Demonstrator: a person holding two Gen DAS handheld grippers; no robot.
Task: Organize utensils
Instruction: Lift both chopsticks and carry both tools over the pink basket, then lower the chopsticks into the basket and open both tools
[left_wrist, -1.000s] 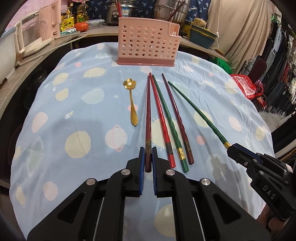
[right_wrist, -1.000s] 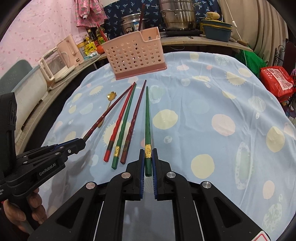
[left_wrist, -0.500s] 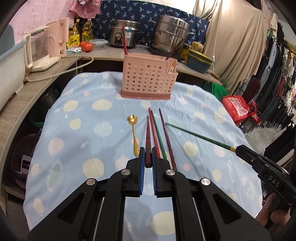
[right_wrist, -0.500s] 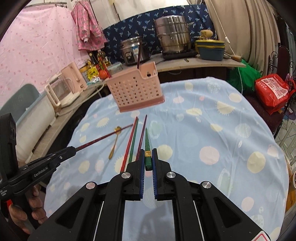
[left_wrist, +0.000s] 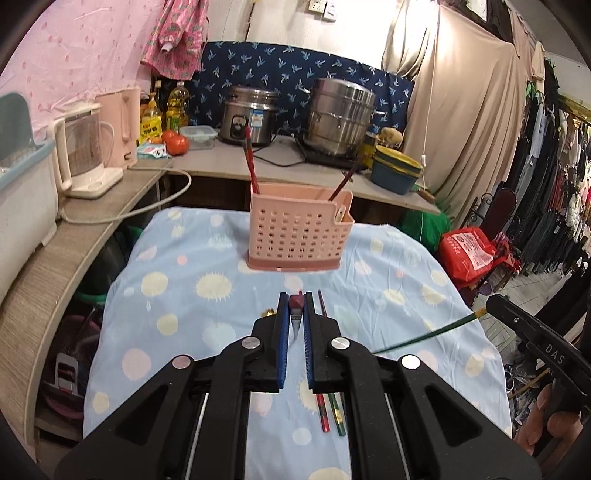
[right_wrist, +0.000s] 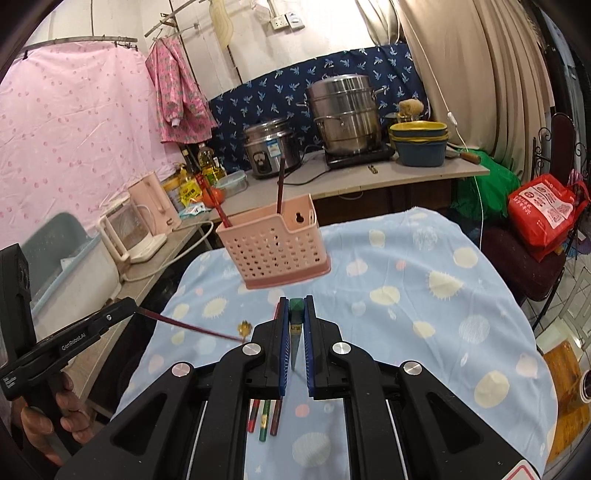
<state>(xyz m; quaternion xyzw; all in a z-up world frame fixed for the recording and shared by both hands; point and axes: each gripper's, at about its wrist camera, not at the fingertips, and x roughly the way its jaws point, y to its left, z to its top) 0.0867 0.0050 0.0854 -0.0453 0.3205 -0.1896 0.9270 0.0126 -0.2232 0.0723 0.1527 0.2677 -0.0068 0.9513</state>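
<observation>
While the dark red chopstick (left_wrist: 296, 302) sits clamped in the left gripper (left_wrist: 295, 321), its jaws narrow, the green chopstick (right_wrist: 295, 308) is pinched likewise in the right gripper (right_wrist: 295, 321). Both are held above the tabletop (left_wrist: 177, 295) (three more chopsticks (right_wrist: 263, 419) lie there, mostly hidden), short of the pink basket (left_wrist: 299, 232).

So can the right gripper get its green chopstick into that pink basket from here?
Probably yes. The right gripper holds the green chopstick, lifted off the table, and nothing stands between it and the pink basket's open top.
</observation>
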